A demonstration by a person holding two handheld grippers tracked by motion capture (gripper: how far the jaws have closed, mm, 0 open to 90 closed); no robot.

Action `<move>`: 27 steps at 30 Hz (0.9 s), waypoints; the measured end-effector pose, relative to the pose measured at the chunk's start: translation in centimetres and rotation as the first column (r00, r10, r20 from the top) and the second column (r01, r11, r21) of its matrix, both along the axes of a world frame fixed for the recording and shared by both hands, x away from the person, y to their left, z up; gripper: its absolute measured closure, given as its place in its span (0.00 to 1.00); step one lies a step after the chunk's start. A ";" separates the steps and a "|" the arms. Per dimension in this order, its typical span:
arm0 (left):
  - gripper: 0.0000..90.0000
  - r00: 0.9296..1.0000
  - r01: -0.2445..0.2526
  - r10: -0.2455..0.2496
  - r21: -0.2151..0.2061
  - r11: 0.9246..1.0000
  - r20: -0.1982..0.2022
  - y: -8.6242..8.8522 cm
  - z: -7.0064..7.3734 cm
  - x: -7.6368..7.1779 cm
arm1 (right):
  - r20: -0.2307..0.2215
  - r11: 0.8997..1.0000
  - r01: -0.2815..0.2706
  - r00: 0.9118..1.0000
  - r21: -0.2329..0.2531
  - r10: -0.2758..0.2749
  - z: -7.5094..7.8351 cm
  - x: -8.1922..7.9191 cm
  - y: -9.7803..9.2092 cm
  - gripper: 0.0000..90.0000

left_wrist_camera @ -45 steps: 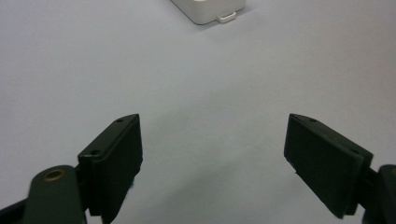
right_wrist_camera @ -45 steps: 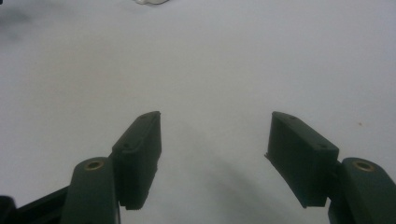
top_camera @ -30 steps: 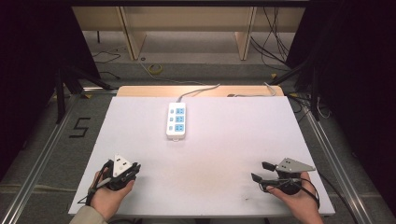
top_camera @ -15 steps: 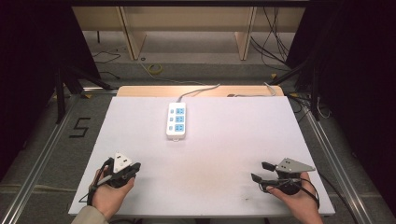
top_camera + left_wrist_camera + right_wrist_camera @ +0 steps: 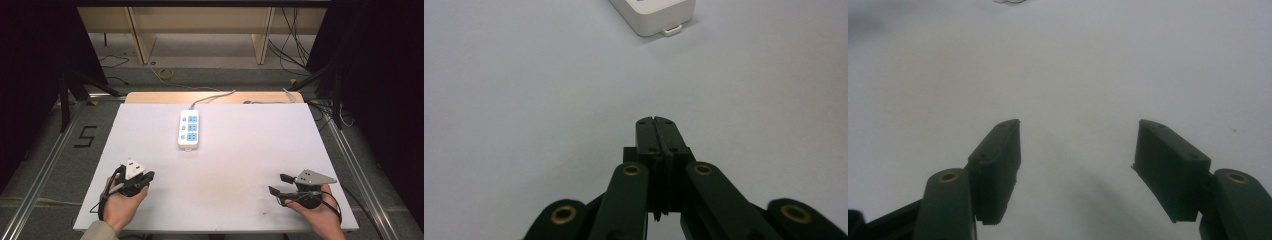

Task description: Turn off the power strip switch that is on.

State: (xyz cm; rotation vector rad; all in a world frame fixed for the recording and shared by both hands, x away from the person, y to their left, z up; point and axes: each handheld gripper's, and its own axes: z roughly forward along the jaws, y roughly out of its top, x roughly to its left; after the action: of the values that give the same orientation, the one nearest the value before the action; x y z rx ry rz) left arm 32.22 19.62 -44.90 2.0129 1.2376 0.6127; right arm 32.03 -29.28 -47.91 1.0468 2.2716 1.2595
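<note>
The power strip point(image 5: 189, 129) lies flat at the far centre of the white surface point(image 5: 235, 165), its cord running off the far edge, well apart from both grippers; its near end also appears at the top of the left gripper view point(image 5: 655, 16). The left gripper point(image 5: 145, 176) rests near the front-left edge with its jaws pressed together on nothing, and the right gripper point(image 5: 279, 184) rests near the front-right edge with its jaws spread wide. Compared with the frames of one second ago, neither gripper nor the strip has shifted, so the approach is judged not yet begun.
</note>
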 end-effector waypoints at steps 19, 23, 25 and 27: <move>1.00 1.000 0.014 -0.014 0.020 1.000 0.004 -1.3 0.8 1.5 | -0.001 1.000 0.001 1.000 -0.001 -0.001 0.0 0.0 0.0 0.40; 1.00 1.000 0.009 -0.009 0.017 1.000 0.005 -1.5 0.9 1.8 | -0.001 1.000 -0.001 1.000 0.000 0.001 0.0 0.0 0.0 0.40; 1.00 1.000 0.011 -0.011 0.022 1.000 0.002 -1.5 1.0 1.9 | -0.001 1.000 0.001 1.000 0.000 -0.001 0.0 0.0 0.0 0.40; 1.00 1.000 0.008 -0.008 0.017 1.000 0.002 -1.6 1.0 2.0 | -0.001 1.000 -0.001 1.000 -0.002 0.001 0.0 0.0 0.0 0.40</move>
State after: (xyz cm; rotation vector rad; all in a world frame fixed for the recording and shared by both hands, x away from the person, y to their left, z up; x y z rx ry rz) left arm 34.23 18.06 -43.93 2.0298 1.2262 0.6225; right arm 32.00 -29.29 -47.92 1.0460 2.2738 1.2575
